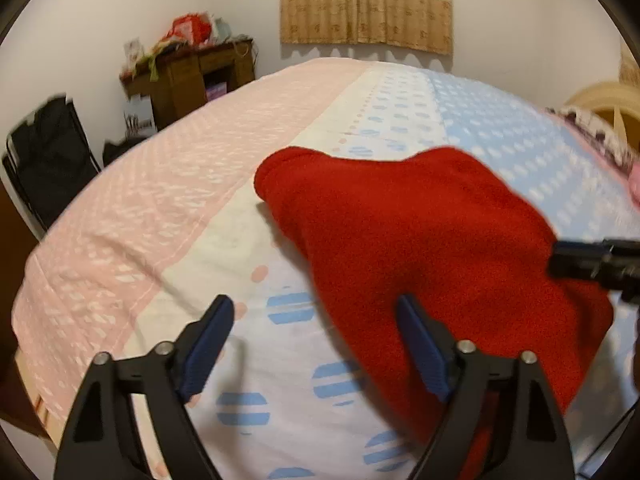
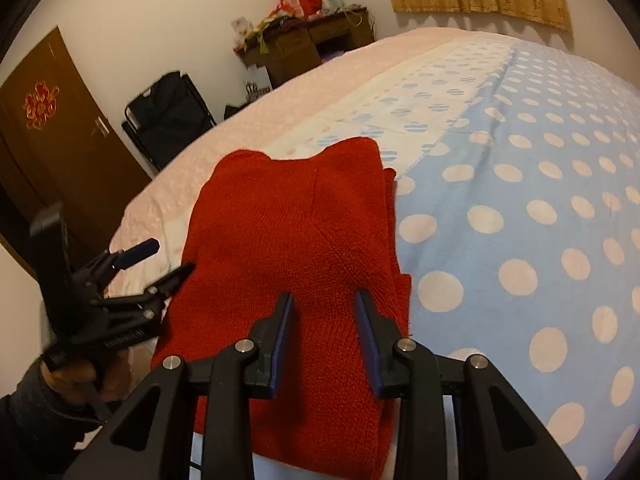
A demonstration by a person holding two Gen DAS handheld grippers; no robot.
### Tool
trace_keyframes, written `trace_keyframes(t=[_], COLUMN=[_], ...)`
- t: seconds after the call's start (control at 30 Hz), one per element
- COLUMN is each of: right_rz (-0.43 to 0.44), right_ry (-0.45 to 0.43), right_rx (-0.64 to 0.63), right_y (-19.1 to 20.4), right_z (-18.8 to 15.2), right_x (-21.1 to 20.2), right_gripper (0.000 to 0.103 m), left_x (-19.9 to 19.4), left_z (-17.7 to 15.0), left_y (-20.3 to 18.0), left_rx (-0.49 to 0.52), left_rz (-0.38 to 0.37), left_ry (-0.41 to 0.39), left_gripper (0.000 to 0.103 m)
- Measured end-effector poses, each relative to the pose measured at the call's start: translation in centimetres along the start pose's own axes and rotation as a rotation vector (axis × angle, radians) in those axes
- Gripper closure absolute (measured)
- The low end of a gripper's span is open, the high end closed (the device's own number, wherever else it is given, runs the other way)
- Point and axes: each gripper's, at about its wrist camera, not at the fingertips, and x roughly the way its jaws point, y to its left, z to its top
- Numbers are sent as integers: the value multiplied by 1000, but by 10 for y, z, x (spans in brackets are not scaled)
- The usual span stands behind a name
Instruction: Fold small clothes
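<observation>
A red knitted garment (image 1: 432, 240) lies folded on the bed, its layered edges showing along the right side in the right wrist view (image 2: 304, 232). My left gripper (image 1: 314, 308) stands wide open at the garment's left edge, one pad over the red knit and the other over the sheet, nothing between them. The right wrist view shows it from the side (image 2: 162, 262), held by a person's hand (image 2: 76, 380). My right gripper (image 2: 324, 300) hovers over the near part of the garment, jaws narrowly apart, the fabric lying flat below them. Its tip shows at the right edge of the left wrist view (image 1: 592, 260).
The bedsheet (image 2: 520, 200) is pink on the left, white with blue dots in the middle, blue with white dots on the right. A black folding chair (image 2: 168, 120), a cluttered wooden desk (image 2: 308, 44) and a brown door (image 2: 52, 140) stand beyond the bed's left side. A pillow (image 1: 592, 132) lies far right.
</observation>
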Motion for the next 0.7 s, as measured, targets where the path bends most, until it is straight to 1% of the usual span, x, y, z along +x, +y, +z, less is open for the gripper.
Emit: trace_keyframes(t=[0.07, 0.17, 0.2, 0.23, 0.27, 0.33, 0.47, 0.5, 0.6, 0.63, 0.67, 0.7], right_rz=[-12, 2, -13, -42, -80, -179, -279, -307, -354, -365, -374, -382], right_ry=[-11, -40, -58, -77, -94, -143, -226, -260, -326, -348, -359, -372], right_rx=[-9, 52, 62, 60, 52, 37, -15, -40, -74, -82, -85, -91], right_y=[-1, -3, -1, 4, 9, 22, 49, 59, 76, 82, 84, 88], right_z=[0, -1, -1, -3, -5, -11, -25, -28, -34, -36, -37, -39], right_x=[3, -11, -19, -29, -39, -60, -102, -115, -141, -151, -158, -165], right_gripper=[70, 69, 69, 66, 57, 48, 48, 47, 47, 44, 37, 35], left_x=[4, 0, -3, -8, -14, -31, -80, -97, -123, -128, -135, -139], left_z=[-2, 3, 4, 4, 6, 6, 8, 8, 11, 13, 15, 16], left_y=[-2, 8, 10, 11, 12, 11, 6, 3, -4, -5, -8, -9], left_rx=[12, -54, -59, -55, -46, -37, -14, -7, 1, 1, 0, 0], left_rz=[30, 2, 6, 14, 18, 17, -5, -22, -46, -54, -70, -78], left_ry=[-29, -6, 1, 5, 6, -8, -105, -140, -211, -224, -242, -252], left_gripper=[5, 4, 4, 4, 4, 4, 4, 4, 1, 1, 1, 1])
